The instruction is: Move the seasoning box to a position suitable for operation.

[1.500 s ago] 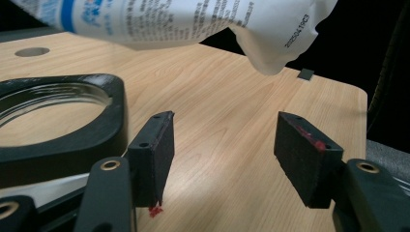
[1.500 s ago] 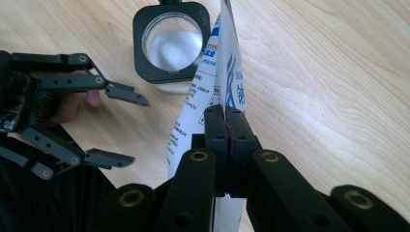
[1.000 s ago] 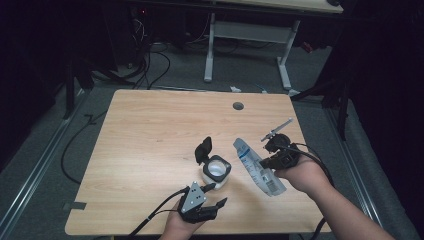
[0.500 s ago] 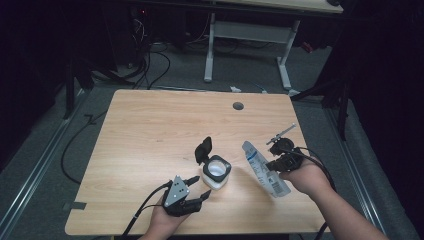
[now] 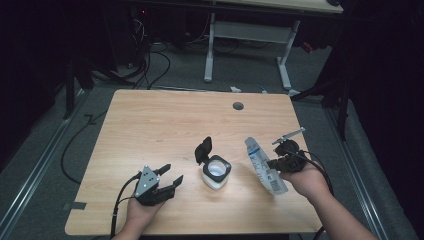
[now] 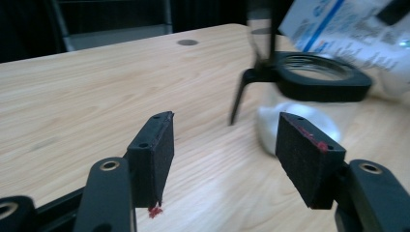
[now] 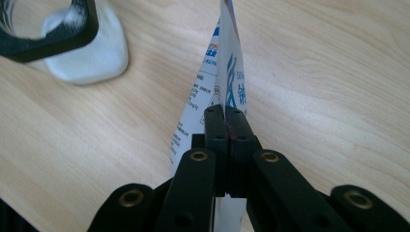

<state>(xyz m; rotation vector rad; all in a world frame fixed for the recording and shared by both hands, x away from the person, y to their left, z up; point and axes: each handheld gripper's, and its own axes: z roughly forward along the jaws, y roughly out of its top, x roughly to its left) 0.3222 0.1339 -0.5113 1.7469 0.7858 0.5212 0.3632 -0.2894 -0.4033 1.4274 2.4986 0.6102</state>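
Note:
A small clear container (image 5: 216,171) with a black square rim and a flipped-up black lid stands near the table's front middle, with white contents at its bottom. My left gripper (image 5: 171,173) rests to its left, jaws open and holding nothing; in the left gripper view the gripper (image 6: 227,145) points toward the container (image 6: 316,82). My right gripper (image 5: 271,164) is shut on a white-and-blue printed pouch (image 5: 261,162), held tilted just right of the container. In the right gripper view the jaws (image 7: 225,113) pinch the pouch (image 7: 227,72) edge-on, with the container (image 7: 82,48) at upper left.
The light wooden table (image 5: 165,120) has a round cable hole (image 5: 238,106) near its far edge. Black cables trail off the front edge from both grippers. A white desk frame (image 5: 250,35) stands on the floor beyond.
My left gripper has drawn away to the left from the container, still open. The right hand has shifted the pouch slightly to the right and lower.

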